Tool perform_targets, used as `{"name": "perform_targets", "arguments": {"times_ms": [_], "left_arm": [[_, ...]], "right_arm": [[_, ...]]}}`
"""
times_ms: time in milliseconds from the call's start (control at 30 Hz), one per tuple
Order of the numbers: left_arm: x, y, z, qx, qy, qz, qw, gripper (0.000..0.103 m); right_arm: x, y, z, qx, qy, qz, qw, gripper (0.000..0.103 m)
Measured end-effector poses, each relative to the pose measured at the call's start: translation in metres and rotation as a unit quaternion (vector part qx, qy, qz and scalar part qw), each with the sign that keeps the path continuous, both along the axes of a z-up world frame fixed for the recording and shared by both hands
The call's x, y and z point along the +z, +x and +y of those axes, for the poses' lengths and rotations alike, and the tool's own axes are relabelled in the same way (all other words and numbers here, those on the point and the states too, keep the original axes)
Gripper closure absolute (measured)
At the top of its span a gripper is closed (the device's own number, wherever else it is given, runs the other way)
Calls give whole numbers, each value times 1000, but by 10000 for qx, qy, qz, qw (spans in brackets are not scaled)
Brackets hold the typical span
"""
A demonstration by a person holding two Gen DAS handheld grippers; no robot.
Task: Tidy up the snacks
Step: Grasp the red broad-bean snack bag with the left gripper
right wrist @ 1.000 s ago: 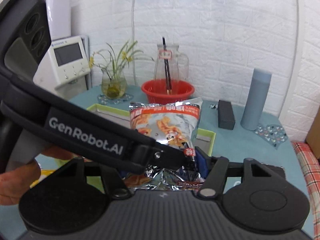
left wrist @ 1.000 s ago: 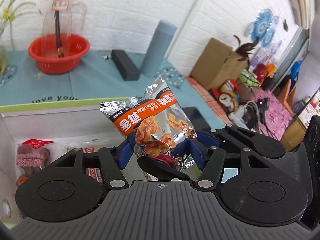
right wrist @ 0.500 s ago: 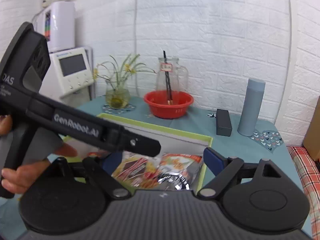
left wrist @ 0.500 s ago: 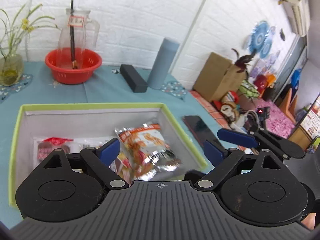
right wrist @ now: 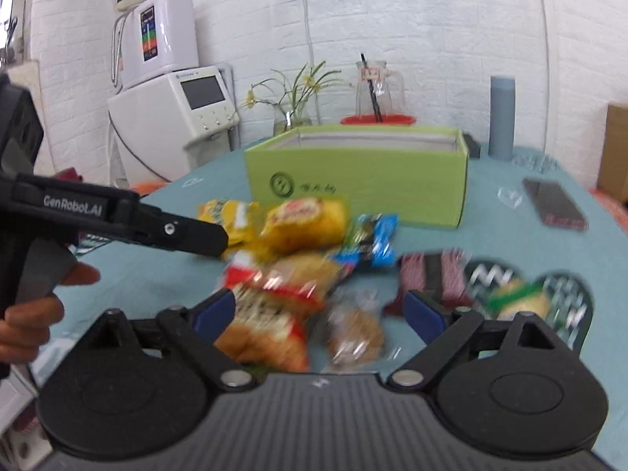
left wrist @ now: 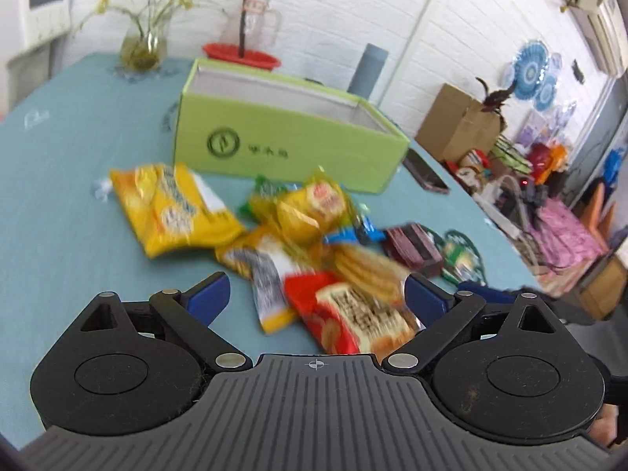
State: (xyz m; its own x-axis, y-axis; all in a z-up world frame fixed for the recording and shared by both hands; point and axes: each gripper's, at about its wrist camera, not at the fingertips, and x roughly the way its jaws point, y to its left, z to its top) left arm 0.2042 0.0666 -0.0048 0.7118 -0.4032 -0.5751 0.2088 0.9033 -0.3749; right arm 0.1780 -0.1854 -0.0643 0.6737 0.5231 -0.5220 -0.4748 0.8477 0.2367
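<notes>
Both tools are seen released, and nothing is held between the jaws, which have just been opening. The left tool (left wrist: 314, 298) and the right tool (right wrist: 320, 308) are pointed down at a pile of snacks (left wrist: 298, 227) lying on the table (left wrist: 66, 180), in front of the green box (left wrist: 282, 137). A red packet (left wrist: 349, 318) is nearest to the left tool. A phone (right wrist: 555, 204) lies right of the box. The snacks are blurred.
</notes>
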Motion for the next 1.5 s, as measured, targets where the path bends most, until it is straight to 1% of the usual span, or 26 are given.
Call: {"name": "perform_targets", "arguments": {"times_ms": [33, 67, 133, 167, 233, 300, 367, 400, 433, 500, 533, 600, 633, 733, 767, 800, 833, 867, 1000, 1100, 1167, 1233, 1300, 1367, 1400, 1500], "left_arm": [[-3, 1, 1, -97, -123, 64, 9999, 21], [-5, 4, 1, -144, -195, 181, 9995, 26], [-9, 12, -2, -304, -315, 342, 9985, 30], [-12, 14, -3, -335, -362, 408, 9980, 35], [-18, 16, -4, -417, -448, 507, 9968, 38], [-25, 20, -4, -442, -458, 622, 9960, 46], [-33, 21, -3, -464, -416, 736, 9953, 71], [-34, 18, 0, -497, -504, 700, 9950, 75], [-34, 15, 5, -513, -572, 676, 9947, 85], [-30, 9, 12, -369, -472, 605, 9964, 85], [-28, 4, 17, -267, -369, 571, 9973, 84], [-26, -5, 27, -97, -120, 583, 9982, 82], [-28, -10, 32, -54, -91, 604, 9981, 80], [-33, -25, 52, 147, -133, 712, 9973, 66], [-32, -29, 57, 263, -104, 672, 9973, 60], [-31, -32, 62, 372, -83, 611, 9974, 57], [-30, -34, 67, 462, -95, 546, 9974, 49], [-29, -35, 72, 528, -145, 521, 9971, 44], [-33, -29, 87, 666, -475, 603, 9948, 43], [-38, -24, 87, 651, -599, 632, 9941, 43], [-38, -23, 85, 621, -609, 634, 9942, 43], [-36, -24, 85, 580, -669, 619, 9941, 43], [-34, -27, 84, 572, -651, 575, 9946, 42], [-33, -29, 84, 616, -598, 549, 9948, 41], [-33, -29, 84, 619, -614, 561, 9946, 40], [-34, -25, 83, 570, -696, 600, 9941, 40]], "right_arm": [[-2, 0, 3, 110, 145, 114, 9998, 11], [-3, 0, 8, 171, 194, 162, 9995, 11], [-3, 0, 19, 263, 85, 118, 9995, 11], [-5, 1, 26, 339, 13, 119, 9994, 11], [-9, 6, 37, 468, -58, 236, 9986, 11], [-14, 10, 47, 511, -176, 331, 9980, 12], [-13, 10, 56, 554, -310, 310, 9975, 16], [-10, 9, 61, 597, -322, 266, 9973, 15], [-7, 7, 66, 676, -341, 202, 9969, 14], [-1, 3, 79, 870, -329, 135, 9956, 14], [-1, 2, 87, 1014, -282, 150, 9943, 11], [-3, -2, 104, 1264, -298, 137, 9914, 10], [-5, -4, 113, 1370, -339, 113, 9899, 10], [-8, -8, 127, 1551, -312, 101, 9874, 11], [-7, -7, 129, 1552, -283, 116, 9874, 11], [-6, -8, 130, 1540, -272, 121, 9876, 11], [-6, -9, 128, 1516, -249, 158, 9880, 11], [-6, -11, 124, 1395, -180, 230, 9898, 11], [-8, -30, 101, 1133, -7, 358, 9929, 10], [-9, -37, 99, 1295, 157, 524, 9901, 10], [-14, -36, 106, 1347, 55, 664, 9886, 10], [-19, -37, 108, 1357, -135, 614, 9888, 10], [-20, -33, 102, 1146, -243, 560, 9915, 10], [-19, -24, 91, 766, -249, 603, 9949, 10], [-16, -24, 89, 719, -204, 592, 9954, 9], [-6, -27, 103, 1160, -167, 383, 9924, 10]]}}
